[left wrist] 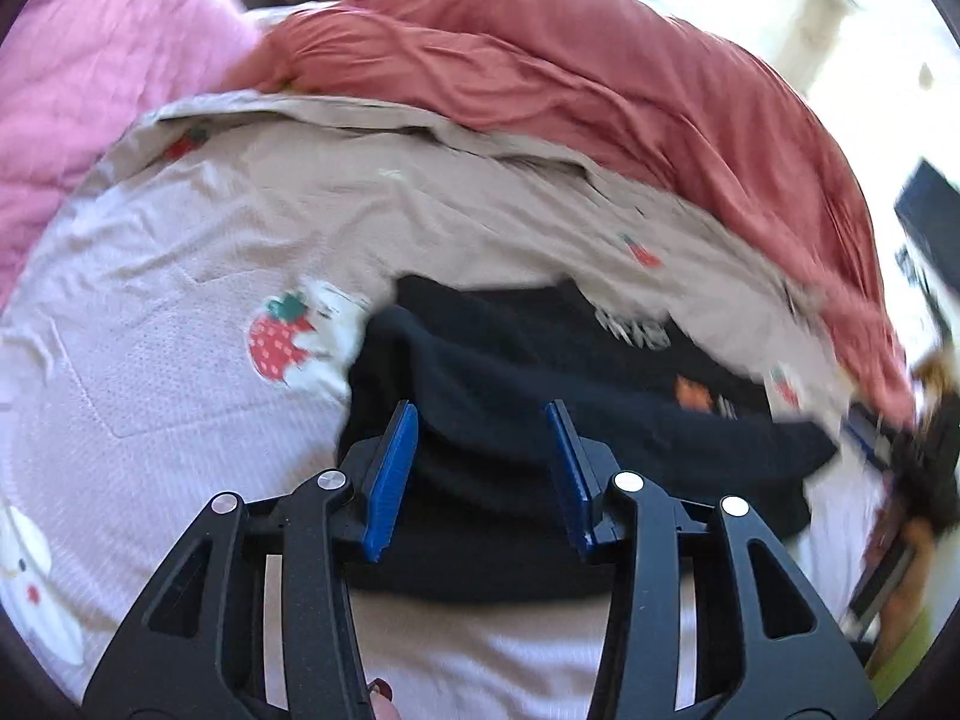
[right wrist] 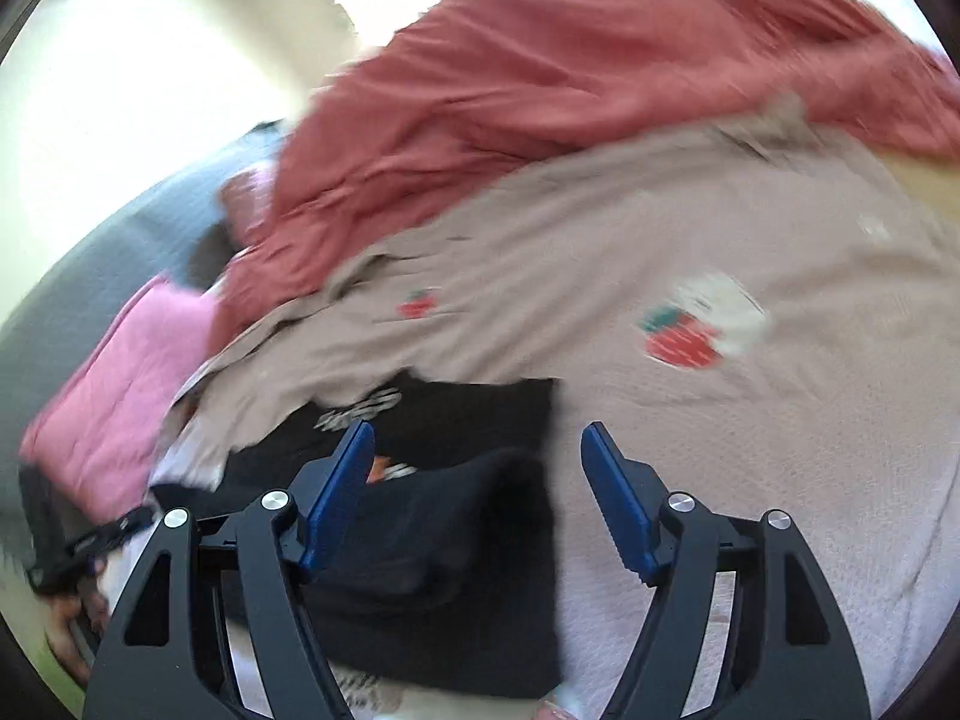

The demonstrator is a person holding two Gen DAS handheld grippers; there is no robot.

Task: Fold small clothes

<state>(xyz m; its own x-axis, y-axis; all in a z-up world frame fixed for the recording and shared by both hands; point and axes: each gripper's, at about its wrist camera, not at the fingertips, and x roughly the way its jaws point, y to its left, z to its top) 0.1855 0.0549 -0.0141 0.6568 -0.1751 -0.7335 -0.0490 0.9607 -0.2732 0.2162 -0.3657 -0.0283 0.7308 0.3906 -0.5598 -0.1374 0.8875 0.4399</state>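
- Two hand-held grippers hover over a folded black garment (left wrist: 540,480) on a strawberry-print bedsheet (left wrist: 210,240).
- Left gripper (left wrist: 483,420): jaws apart, gripping nothing, garment below.
- Right gripper (right wrist: 477,438): jaws wide, empty, garment beneath its left finger.

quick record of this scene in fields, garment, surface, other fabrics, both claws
garment: black garment with white print, folded over on the bed
surface: beige strawberry-print bedsheet
other fabrics: rust-red blanket bunched behind; pink quilt to one side
left claw: open, nothing between the pads
right claw: open wide, over the garment's edge
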